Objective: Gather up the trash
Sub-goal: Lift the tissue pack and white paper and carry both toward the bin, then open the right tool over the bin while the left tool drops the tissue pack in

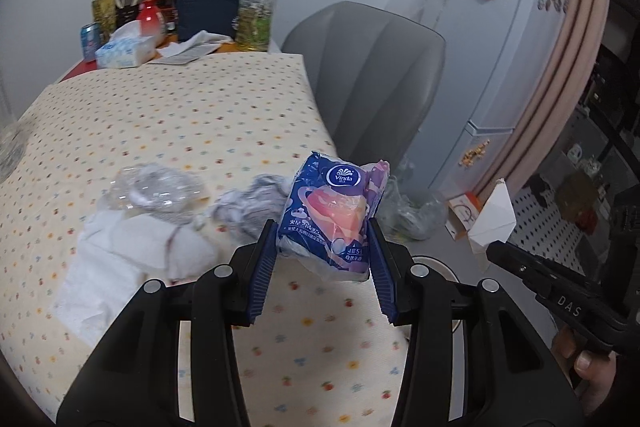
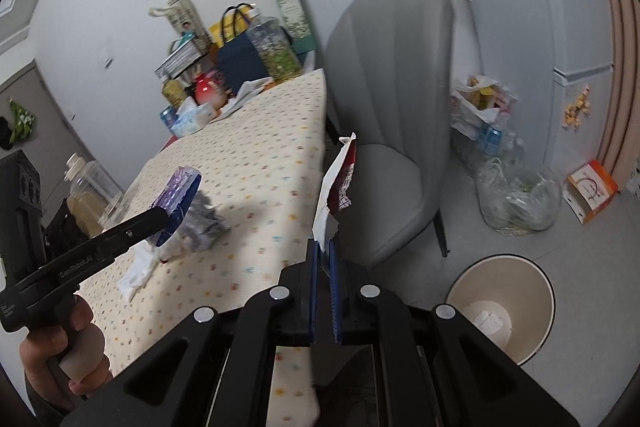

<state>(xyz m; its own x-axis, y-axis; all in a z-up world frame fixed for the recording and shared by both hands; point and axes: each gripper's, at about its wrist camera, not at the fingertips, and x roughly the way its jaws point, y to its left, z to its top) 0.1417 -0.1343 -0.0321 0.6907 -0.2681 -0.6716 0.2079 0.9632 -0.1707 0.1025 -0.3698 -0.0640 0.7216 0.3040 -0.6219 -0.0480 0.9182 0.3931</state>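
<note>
Holding a blue tissue pack (image 1: 332,215), the left gripper (image 1: 323,247) has its jaws part-way apart and pressed on the pack's two sides, lifted clear above the table (image 1: 180,115). The pack is soft plastic with pink and purple print, standing roughly upright between the blue pads (image 1: 266,267).

The right gripper (image 2: 325,259) has its jaws almost together, pinching the bottom edge of a torn wrapper (image 2: 340,183), white with a red and dark print, which sticks up just past the table's edge in front of a grey chair (image 2: 396,131). In the left wrist view the same wrapper (image 1: 494,219) shows as a white folded piece at the tip of the right gripper (image 1: 492,247).

On the dotted tablecloth lie more scraps: a crumpled clear bottle (image 1: 156,191), a grey wad (image 1: 248,211) just beside the pack, and white tissues (image 1: 132,259) near the bottle. At the table's far end stand a tissue box (image 1: 124,51), a dark bag (image 1: 212,7) and other clutter.

On the floor to the right, beside the chair, stands an open bin (image 2: 504,311) with a white scrap at its bottom. Behind it lies a clear plastic bag (image 2: 520,199), with an orange box (image 2: 592,191) near a fridge (image 1: 508,39). A hand (image 2: 60,359) grips the left gripper's handle.
</note>
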